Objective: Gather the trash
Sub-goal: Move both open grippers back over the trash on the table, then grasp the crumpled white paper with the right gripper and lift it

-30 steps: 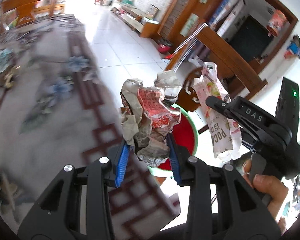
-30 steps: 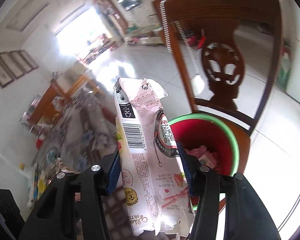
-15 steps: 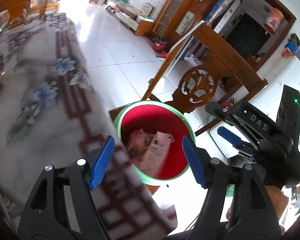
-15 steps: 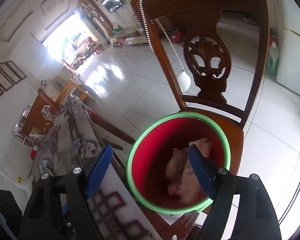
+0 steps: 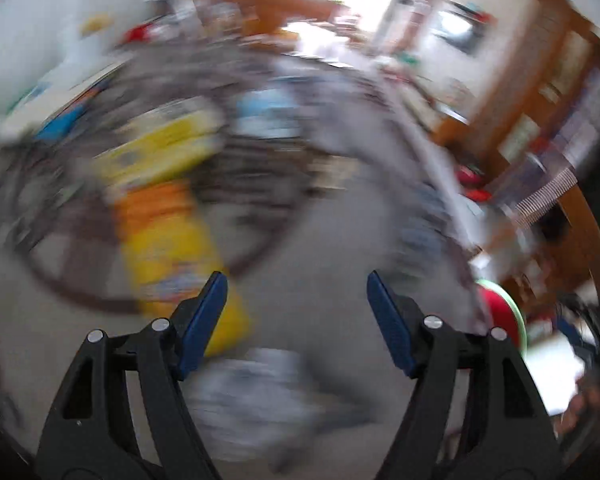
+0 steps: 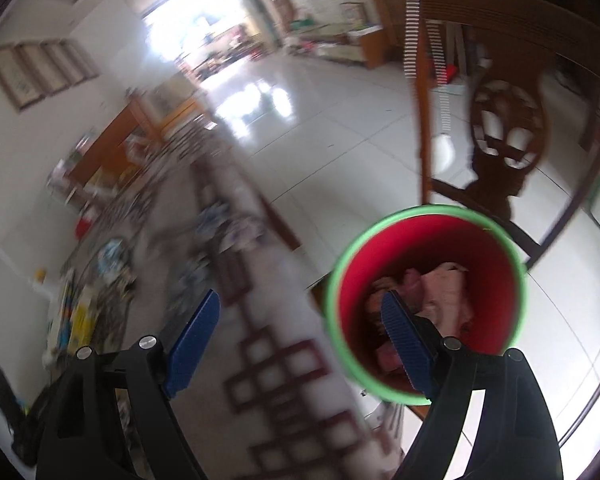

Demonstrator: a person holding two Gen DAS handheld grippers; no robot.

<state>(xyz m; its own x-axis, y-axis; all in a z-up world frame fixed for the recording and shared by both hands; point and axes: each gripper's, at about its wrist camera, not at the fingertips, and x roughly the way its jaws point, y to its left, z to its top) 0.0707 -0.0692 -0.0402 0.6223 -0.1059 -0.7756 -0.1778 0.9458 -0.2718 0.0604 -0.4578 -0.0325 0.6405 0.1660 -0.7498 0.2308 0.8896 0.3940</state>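
Both grippers are empty, jaws opening: the left gripper over the desk beside a blurred yellow wrapper, the right gripper beside the red bin holding trash. Reaching this fast risks a missed grab.

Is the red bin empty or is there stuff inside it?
Not empty. In the right wrist view the red bin stands upright with its mouth open, and crumpled pinkish trash lies at its bottom.

Crumpled wrapper and pink carton gone from both hand-held grippers, now inside red green-rimmed bin. Left hand-held gripper swung over desk; jaws of both opening, empty.
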